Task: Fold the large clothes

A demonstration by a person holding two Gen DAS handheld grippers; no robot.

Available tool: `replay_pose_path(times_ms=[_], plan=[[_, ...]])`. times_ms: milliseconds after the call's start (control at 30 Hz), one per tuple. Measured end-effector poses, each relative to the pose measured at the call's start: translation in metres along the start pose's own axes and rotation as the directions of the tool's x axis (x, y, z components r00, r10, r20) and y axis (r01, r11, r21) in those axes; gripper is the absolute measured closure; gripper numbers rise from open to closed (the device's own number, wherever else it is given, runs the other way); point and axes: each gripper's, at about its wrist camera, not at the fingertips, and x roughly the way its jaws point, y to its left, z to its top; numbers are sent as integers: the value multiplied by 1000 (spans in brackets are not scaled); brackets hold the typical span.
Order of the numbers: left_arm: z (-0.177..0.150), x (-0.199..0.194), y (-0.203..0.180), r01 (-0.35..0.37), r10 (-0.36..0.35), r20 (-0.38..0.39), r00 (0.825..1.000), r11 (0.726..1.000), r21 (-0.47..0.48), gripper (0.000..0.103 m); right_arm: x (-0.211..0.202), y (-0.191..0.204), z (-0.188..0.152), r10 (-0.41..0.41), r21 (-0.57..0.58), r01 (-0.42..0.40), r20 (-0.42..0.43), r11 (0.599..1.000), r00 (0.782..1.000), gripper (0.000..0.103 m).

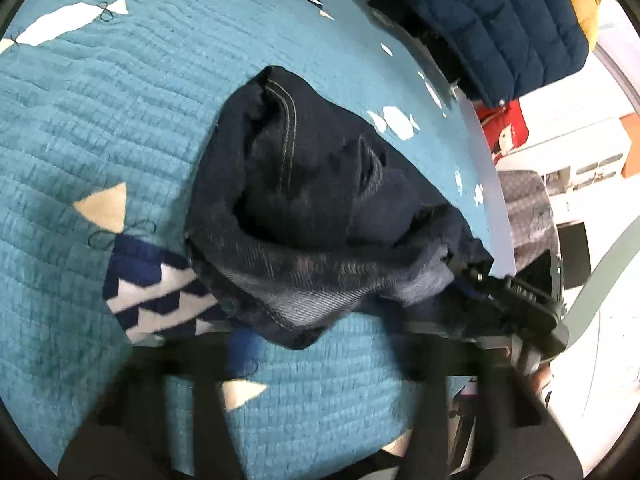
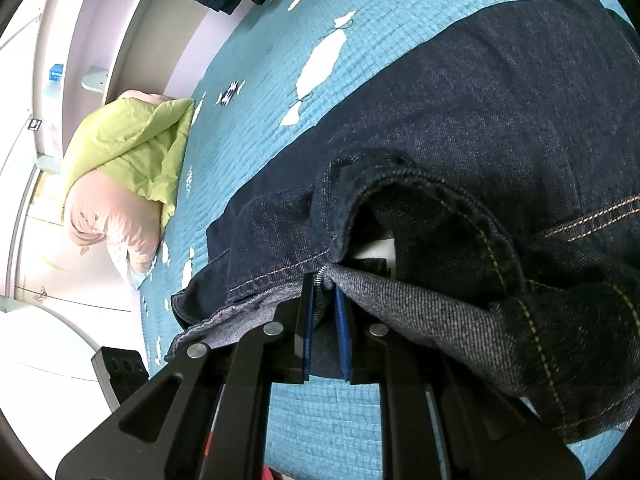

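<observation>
Jeans (image 2: 500,128) bunched on teal quilt (image 1: 100,140).
We find the right gripper (image 2: 322,312) pinching a denim edge; we cannot tell the left gripper's (image 1: 316,344) jaw state.

Your dark denim jeans (image 2: 500,128) lie bunched on the teal quilt, orange stitching showing along the seams. One edge is lifted and turned over, so you see the paler inside of the cloth. From the left wrist view they look roughly doubled over, though blur hides the near end.
</observation>
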Motion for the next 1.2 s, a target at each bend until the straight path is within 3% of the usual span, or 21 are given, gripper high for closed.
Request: replay_pose_path(times_ms=[67,200,433,567,700,767,900,933,1000,1067,1133,1167,1200], plan=[[0,-4,-4,-10,10,31,999,1000,18,98,0,1,0,-5,-2,5,-1,1000,1000,91],[-4,-9,-17,-62,60,28,998,995,76,100,-4,5,-4,-7,7,7,-7,1000,1000,91],[-29,-23,-5,-135,140,-68,988,988,73,101,-26,19,-33,24,-38,-26,-55,999,998,91],[-46,-39,7,-188,198,-111,974,977,97,101,-33,24,-67,-7,-66,-3,-152,998,988,91],[-46,-47,20,-184,195,-147,970,980,81,101,-36,21,-100,-62,-94,37,-279,995,958,89],[-47,-45,19,-218,236,-166,957,968,123,101,-45,22,-109,-45,-97,15,-314,995,948,89],[-55,-29,28,-260,298,-213,930,947,190,101,-70,30,-108,-88,-197,38,-252,980,964,87],[-55,-22,32,-269,312,-225,923,942,201,101,-68,25,-106,-130,-198,82,-241,977,962,86],[-57,-8,41,-285,332,-256,908,936,206,100,-55,10,-106,-197,-185,152,-252,971,947,84],[-55,-6,36,-297,354,-257,899,925,236,99,-35,-6,-112,-208,-163,159,-350,974,913,84],[-54,-11,24,-329,405,-232,885,894,304,89,-25,-15,-118,-209,-130,171,-384,977,899,84],[-55,-15,21,-367,449,-211,869,868,335,76,-25,-21,-119,-214,-115,184,-374,976,902,83],[-55,-18,19,-409,495,-193,847,840,357,71,-23,-26,-118,-197,-91,176,-367,980,909,78]])
